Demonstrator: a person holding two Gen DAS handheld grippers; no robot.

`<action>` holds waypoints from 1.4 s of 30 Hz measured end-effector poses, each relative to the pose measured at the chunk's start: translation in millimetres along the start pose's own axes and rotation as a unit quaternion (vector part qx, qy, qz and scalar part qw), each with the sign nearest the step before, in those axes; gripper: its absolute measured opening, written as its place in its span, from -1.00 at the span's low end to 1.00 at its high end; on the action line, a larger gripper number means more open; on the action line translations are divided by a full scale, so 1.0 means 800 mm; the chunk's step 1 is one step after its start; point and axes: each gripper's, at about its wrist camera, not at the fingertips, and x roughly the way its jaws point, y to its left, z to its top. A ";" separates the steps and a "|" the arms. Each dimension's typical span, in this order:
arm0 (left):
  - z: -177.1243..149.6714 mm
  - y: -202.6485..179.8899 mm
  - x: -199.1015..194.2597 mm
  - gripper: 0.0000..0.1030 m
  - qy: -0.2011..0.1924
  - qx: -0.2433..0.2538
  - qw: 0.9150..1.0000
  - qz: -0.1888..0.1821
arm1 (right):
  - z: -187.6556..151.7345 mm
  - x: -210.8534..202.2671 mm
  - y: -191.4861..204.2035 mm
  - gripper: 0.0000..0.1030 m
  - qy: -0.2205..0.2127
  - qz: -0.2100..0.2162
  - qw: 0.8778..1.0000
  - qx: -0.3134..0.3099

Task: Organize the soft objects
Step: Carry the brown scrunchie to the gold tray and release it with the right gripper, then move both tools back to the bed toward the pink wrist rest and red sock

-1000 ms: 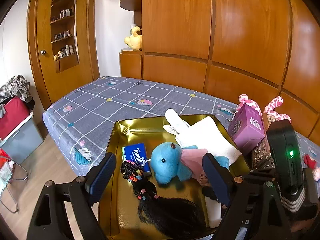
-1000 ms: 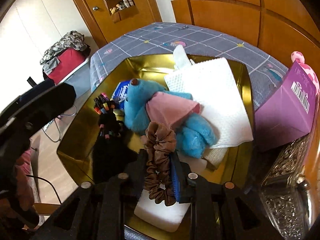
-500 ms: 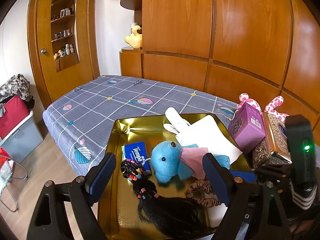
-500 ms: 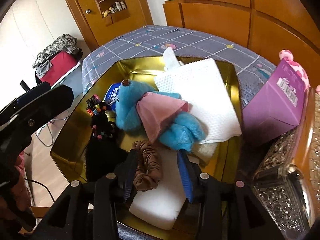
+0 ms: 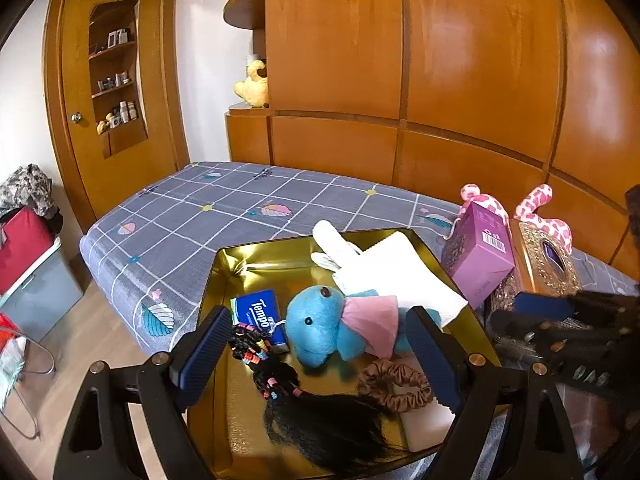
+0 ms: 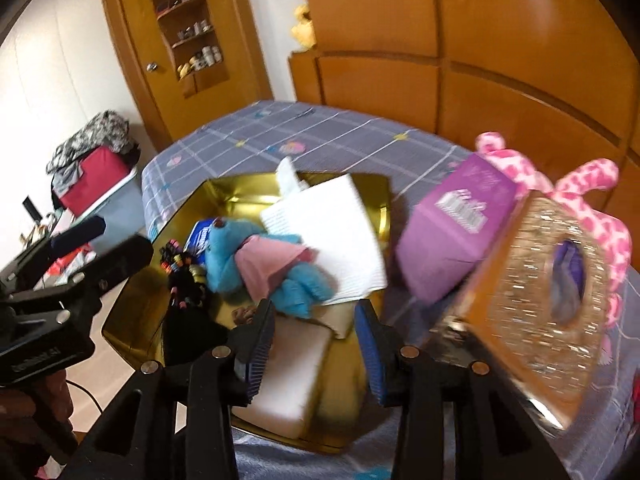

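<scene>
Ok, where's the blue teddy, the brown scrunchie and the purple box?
blue plush toy (image 5: 316, 320), left wrist view, on its head.
brown scrunchie (image 5: 394, 385), left wrist view, on its ruffled ring.
purple box (image 6: 456, 236), right wrist view, on its front face.

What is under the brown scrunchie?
The scrunchie lies partly on a white pad and partly on the gold tray, beside the black hair. Whatever is under the pad is covered.

The right wrist view is smeared by motion, so the lettering on the purple box (image 6: 456, 236) cannot be read and the brown scrunchie (image 6: 245, 314) shows only as a sliver behind the left pad. In the left wrist view the black hairpiece (image 5: 328, 428) runs under the frame's bottom edge, and the small items on the door shelves (image 5: 116, 80) are too small to tell.
</scene>
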 end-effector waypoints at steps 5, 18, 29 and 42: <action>-0.001 -0.010 -0.003 0.72 -0.001 0.009 1.000 -0.007 | -0.003 -0.030 -0.025 -0.20 -0.021 -0.020 0.999 0.016; -0.003 -0.040 -0.012 0.72 -0.002 0.037 0.999 -0.023 | -0.023 -0.097 -0.120 -0.20 -0.052 -0.100 0.991 0.070; 0.001 -0.089 -0.023 0.72 -0.006 0.081 0.995 -0.063 | -0.069 -0.163 -0.242 -0.20 -0.053 -0.212 0.967 0.130; 0.003 -0.193 -0.041 0.72 -0.016 0.165 0.977 -0.133 | -0.168 -0.242 -0.405 -0.20 -0.062 -0.353 0.890 0.283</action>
